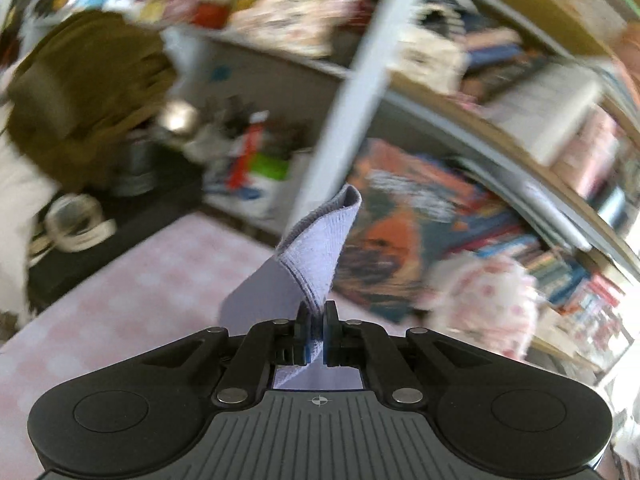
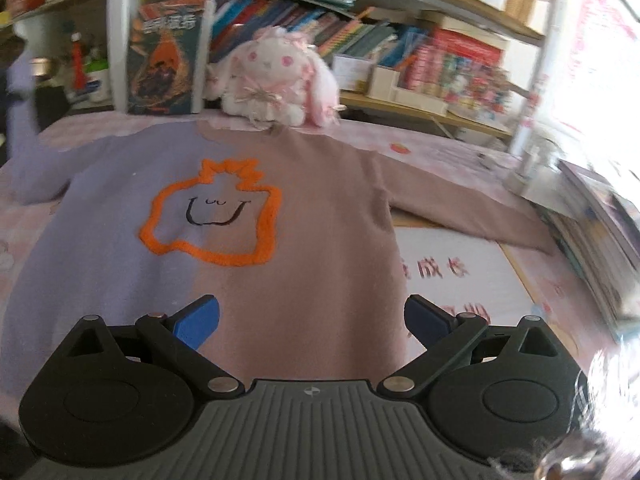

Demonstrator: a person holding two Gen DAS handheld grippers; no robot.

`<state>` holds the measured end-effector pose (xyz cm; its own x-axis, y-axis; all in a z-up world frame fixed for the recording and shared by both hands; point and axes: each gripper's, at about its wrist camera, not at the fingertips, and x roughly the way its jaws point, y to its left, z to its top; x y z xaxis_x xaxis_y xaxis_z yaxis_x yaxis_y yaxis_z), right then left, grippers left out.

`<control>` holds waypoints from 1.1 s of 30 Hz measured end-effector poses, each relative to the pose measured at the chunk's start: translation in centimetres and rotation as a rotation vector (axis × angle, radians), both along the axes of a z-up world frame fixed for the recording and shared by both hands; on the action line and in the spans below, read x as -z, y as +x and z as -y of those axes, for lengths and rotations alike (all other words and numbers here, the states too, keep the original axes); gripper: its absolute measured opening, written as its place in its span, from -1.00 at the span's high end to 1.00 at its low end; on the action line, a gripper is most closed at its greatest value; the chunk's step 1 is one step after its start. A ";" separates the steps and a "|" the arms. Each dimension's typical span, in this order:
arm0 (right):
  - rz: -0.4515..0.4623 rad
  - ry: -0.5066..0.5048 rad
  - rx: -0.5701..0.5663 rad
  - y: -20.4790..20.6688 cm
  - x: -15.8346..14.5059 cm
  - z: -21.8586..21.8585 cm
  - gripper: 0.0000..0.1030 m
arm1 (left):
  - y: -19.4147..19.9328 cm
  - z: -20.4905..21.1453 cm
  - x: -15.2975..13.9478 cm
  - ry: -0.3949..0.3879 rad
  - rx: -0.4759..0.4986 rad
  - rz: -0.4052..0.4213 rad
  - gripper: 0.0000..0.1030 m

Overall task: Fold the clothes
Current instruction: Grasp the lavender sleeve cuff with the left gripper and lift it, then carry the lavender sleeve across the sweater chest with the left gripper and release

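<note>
A two-tone sweater [image 2: 248,264], lavender on its left half and dusty pink on its right, lies flat on the pink bed cover [image 2: 452,140]. An orange outlined smiling figure [image 2: 212,216] is on its chest. Its pink sleeve [image 2: 472,208] stretches out to the right. My left gripper [image 1: 316,312] is shut on the ribbed lavender sleeve cuff [image 1: 320,240] and holds it lifted above the bed. The lifted lavender sleeve [image 2: 20,112] shows at the far left in the right wrist view. My right gripper [image 2: 312,320] is open and empty, just above the sweater's lower hem.
A white and pink plush bunny [image 2: 276,76] sits at the bed's far edge by a large standing book [image 2: 164,56]. Bookshelves [image 2: 440,60] run behind. Stacked books [image 2: 600,232] lie at the right. A printed white sheet [image 2: 456,272] lies beside the sweater.
</note>
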<state>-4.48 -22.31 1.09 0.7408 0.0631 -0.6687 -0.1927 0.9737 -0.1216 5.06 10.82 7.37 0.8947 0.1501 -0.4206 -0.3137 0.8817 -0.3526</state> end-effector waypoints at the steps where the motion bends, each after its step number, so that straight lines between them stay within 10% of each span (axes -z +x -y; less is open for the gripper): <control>1: -0.005 -0.007 -0.023 0.4 0.1 0.6 -0.93 | 0.5 1.6 -0.4 0.018 0.010 0.006 0.94; 12: -0.040 0.038 -0.168 3.3 1.0 9.1 -0.93 | 5.3 15.5 -1.7 0.125 0.110 -0.021 0.94; 26: -0.094 0.091 -0.174 4.8 2.1 13.9 -0.93 | 9.8 24.2 3.7 0.169 0.233 -0.192 0.92; 29: -0.104 0.095 -0.166 4.9 2.3 14.5 -0.93 | 10.5 25.6 5.1 0.201 0.263 -0.251 0.70; 33: -0.110 0.095 -0.165 5.1 2.3 14.9 -0.93 | 9.8 26.6 5.8 0.243 0.319 -0.319 -0.06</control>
<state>0.58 -37.20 -1.25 0.6383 0.2442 -0.7300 -0.3575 0.9339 -0.0002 14.87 -15.76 1.55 0.7448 0.0183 -0.6671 -0.0745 0.9956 -0.0559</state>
